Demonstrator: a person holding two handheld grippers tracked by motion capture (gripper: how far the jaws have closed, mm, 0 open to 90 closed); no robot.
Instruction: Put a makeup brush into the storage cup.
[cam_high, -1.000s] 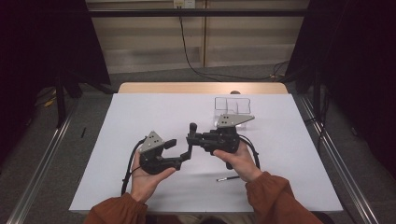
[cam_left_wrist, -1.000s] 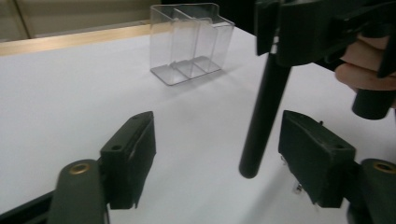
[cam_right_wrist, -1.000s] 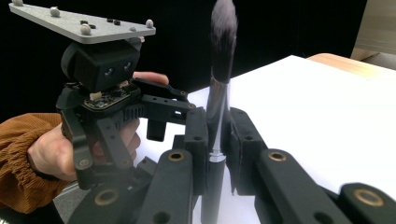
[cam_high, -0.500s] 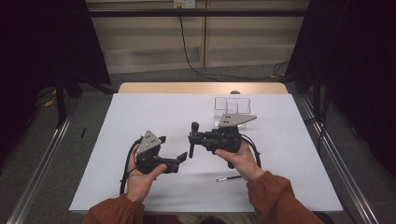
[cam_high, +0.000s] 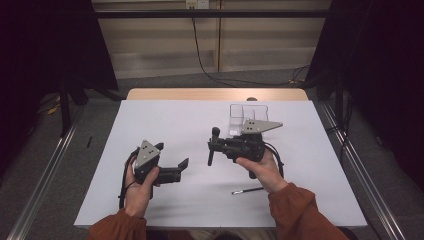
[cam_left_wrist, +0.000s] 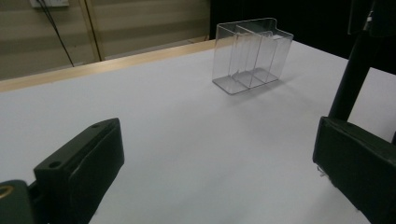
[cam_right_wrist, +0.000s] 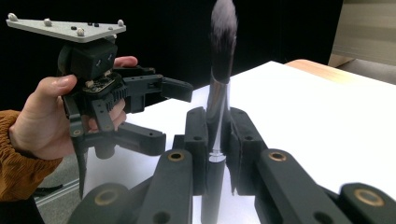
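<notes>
A makeup brush (cam_right_wrist: 219, 60) with a dark bristle head and shiny handle stands upright, and my right gripper (cam_right_wrist: 217, 121) is shut on its handle. From above, the right gripper (cam_high: 214, 146) points left with the brush (cam_high: 215, 134) crosswise in its jaws. My left gripper (cam_high: 182, 170) sits a hand's width to its left, pointing at it. Its jaws have just been opening and stand wide with nothing between them (cam_left_wrist: 219, 172). In the right gripper view the left gripper (cam_right_wrist: 175, 114) is apart from the brush. A clear plastic divided holder (cam_left_wrist: 252, 53) stands empty behind the right hand.
A thin dark stick (cam_high: 248, 190) lies on the white table sheet (cam_high: 165, 120) just in front of the right hand. The clear holder (cam_high: 245, 116) stands at the back right. A wooden table edge (cam_high: 200, 94) runs along the far side.
The left gripper has drawn back to the left, away from the brush, and its jaws have opened wide. The right gripper has kept still with the brush.
</notes>
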